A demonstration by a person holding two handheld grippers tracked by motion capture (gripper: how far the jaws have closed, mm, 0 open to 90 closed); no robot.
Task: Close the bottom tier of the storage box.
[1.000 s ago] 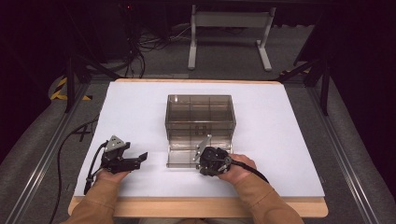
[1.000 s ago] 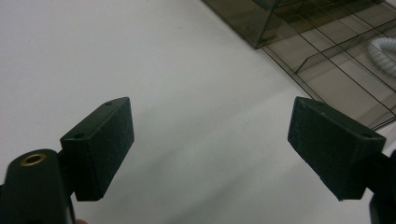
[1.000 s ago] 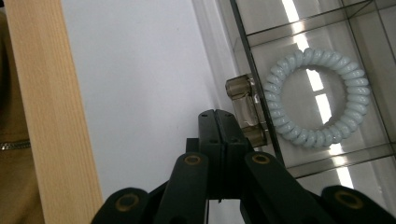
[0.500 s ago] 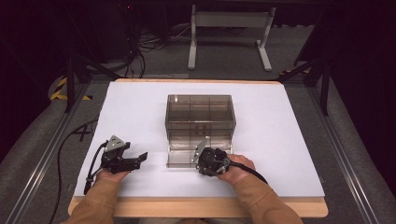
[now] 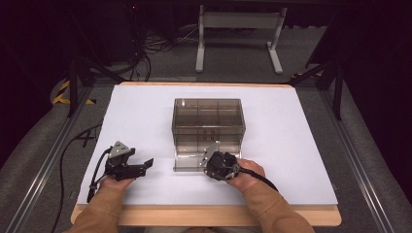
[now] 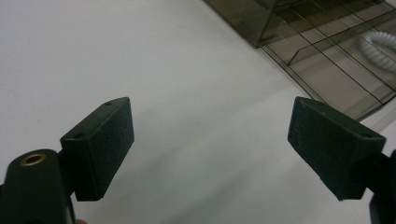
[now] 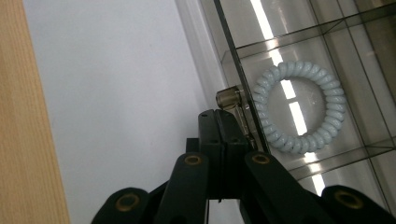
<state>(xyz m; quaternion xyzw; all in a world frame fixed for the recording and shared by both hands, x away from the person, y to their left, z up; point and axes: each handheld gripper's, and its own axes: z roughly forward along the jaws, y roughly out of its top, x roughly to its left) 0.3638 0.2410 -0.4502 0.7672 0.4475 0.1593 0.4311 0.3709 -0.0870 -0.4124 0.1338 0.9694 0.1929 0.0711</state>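
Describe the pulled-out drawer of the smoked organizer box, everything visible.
The drawer is smoke-tinted clear plastic, slid out toward the person from the bottom of the box and lying flat on the white table cover. Thin walls split it into compartments. One compartment holds a pale blue spiral hair tie, lying flat. A small clear knob juts from its front wall; the right hand-held gripper has its jaws shut just at that knob, contact unclear.

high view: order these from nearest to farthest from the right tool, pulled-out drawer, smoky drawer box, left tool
1. pulled-out drawer, right at the right tool, at the box's near side.
2. smoky drawer box, just behind it, mid-table.
3. left tool, off to the left, jaws apart.
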